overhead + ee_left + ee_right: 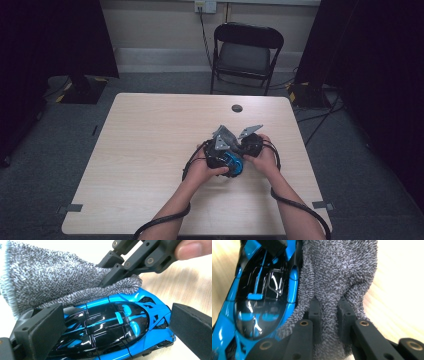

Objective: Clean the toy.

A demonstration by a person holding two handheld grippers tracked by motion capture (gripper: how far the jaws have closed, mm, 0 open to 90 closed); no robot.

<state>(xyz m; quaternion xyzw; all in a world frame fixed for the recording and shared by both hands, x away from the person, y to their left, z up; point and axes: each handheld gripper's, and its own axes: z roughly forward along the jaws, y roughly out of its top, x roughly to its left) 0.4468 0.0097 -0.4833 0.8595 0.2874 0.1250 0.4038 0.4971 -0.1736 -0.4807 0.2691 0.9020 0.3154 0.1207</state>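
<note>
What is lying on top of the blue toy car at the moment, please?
A grey cloth, pinched in the right tongs, drapes over one side edge of the blue toy car. The car's glossy black roof shows bare. The bodywork beneath the cloth is covered.

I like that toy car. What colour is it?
Bright blue with a glossy black top; the toy car shows best in the left gripper view.

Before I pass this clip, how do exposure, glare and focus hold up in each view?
High view: dim, dark corners, the car small between the hands. Left gripper view: the table washes out to white at top, highlights streak the car's glossy roof, near jaws soft. Right gripper view: the cloth is sharp, the table overexposed, the car's roof shows glare.
</note>
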